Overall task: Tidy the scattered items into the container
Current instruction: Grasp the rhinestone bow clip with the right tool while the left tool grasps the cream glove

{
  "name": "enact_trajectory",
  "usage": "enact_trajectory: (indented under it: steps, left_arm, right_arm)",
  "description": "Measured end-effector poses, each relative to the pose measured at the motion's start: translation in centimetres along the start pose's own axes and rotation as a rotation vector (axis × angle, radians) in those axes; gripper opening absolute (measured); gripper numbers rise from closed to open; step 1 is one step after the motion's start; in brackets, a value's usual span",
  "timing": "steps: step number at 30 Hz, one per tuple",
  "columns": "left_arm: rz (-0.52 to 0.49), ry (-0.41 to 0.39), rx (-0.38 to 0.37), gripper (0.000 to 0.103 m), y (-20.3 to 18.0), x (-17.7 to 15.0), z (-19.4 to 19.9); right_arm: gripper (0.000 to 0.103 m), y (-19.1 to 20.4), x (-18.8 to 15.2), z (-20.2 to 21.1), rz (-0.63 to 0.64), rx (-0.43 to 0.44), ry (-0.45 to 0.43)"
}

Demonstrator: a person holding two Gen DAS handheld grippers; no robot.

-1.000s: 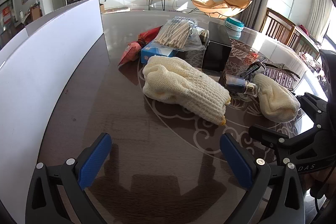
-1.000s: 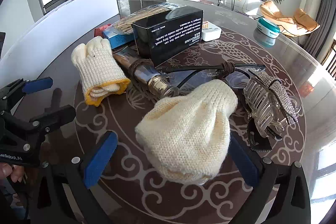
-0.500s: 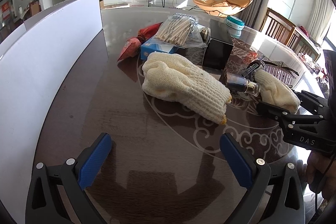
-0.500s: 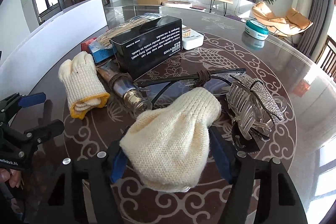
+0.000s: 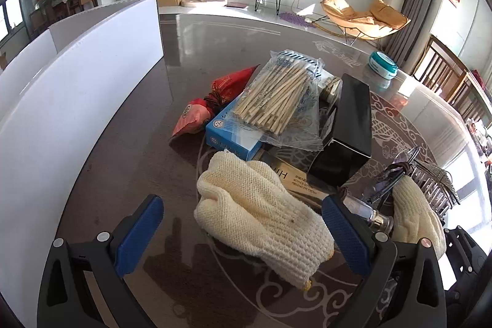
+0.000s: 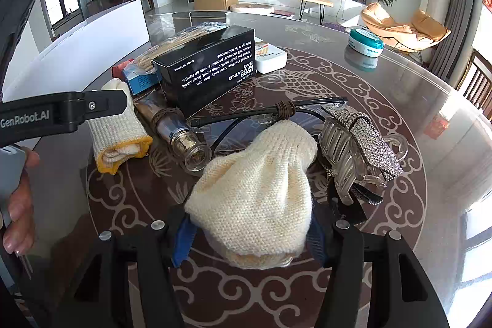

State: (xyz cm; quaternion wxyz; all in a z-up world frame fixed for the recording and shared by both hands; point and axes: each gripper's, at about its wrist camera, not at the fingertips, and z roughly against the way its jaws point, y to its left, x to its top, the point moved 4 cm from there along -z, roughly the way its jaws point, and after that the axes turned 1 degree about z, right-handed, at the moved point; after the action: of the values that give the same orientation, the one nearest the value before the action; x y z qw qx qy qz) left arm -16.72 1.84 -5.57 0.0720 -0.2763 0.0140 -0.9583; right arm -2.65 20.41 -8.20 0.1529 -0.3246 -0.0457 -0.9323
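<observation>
Cream knit glove [image 6: 258,199] sits pinched between my right gripper [image 6: 250,235] pads, while my left gripper [image 5: 243,232] hangs wide around the other glove [image 5: 261,217].

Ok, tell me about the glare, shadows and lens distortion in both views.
Left wrist view: sunlight from the right washes out the far table, the left gripper casts a dark shadow on it, and the white panel bows with the fisheye. Right wrist view: glare whitens the table's right rim, a bright window at the lower right blows out, yet the black box lettering stays sharp.
</observation>
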Motion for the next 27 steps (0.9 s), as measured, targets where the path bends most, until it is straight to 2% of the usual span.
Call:
enact_trajectory:
  steps: [3,6,9,12,13,14,15,17,19,22,24,27]
  left_arm:
    - [0.012,0.01,-0.077,0.103,1.3,-0.5,-0.5]
    - [-0.051,-0.023,-0.09,0.09,3.1,-1.3,0.7]
    - [-0.12,-0.018,-0.114,0.09,4.7,-2.4,1.8]
    - [-0.152,0.005,-0.157,0.09,5.7,-3.2,2.3]
    - [-0.155,0.005,-0.164,0.09,5.8,-3.4,2.4]
    - [-0.155,0.004,-0.173,0.09,5.8,-3.5,2.4]
    - [-0.152,0.005,-0.184,0.091,5.7,-3.5,2.3]
    - [-0.154,0.002,-0.193,0.095,5.1,-3.5,1.9]
    - [-0.18,-0.013,-0.156,0.098,4.1,-3.4,1.4]
    - [-0.237,-0.032,-0.072,0.103,2.5,-3.6,0.7]
    - [-0.241,-0.033,-0.079,0.103,2.3,-3.6,0.7]
    - [-0.239,-0.041,-0.084,0.103,2.7,-3.6,0.8]
  right_arm:
    - [0.06,0.0,0.0,0.0,0.0,0.0,0.0]
    - [0.06,0.0,0.0,0.0,-0.001,0.001,-0.001]
    - [0.06,-0.1,0.0,0.0,-0.008,0.011,-0.003]
    - [0.065,-0.8,-0.4,0.5,-0.041,0.071,-0.011]
    - [0.075,-1.0,-0.9,0.9,-0.056,0.104,-0.011]
    - [0.091,-1.2,-1.5,1.4,-0.068,0.128,-0.004]
    - [0.096,-1.6,-2.3,1.9,-0.077,0.135,0.004]
    - [0.099,-2.4,-3.8,3.2,-0.093,0.135,0.004]
    - [0.099,-3.9,-4.9,4.7,-0.126,0.111,-0.025]
    - [0.099,-6.8,-5.2,6.2,-0.196,0.031,-0.068]
    - [0.099,-8.0,-4.1,6.0,-0.212,0.009,-0.071]
    - [0.099,-8.4,-1.6,4.3,-0.117,-0.061,-0.043]
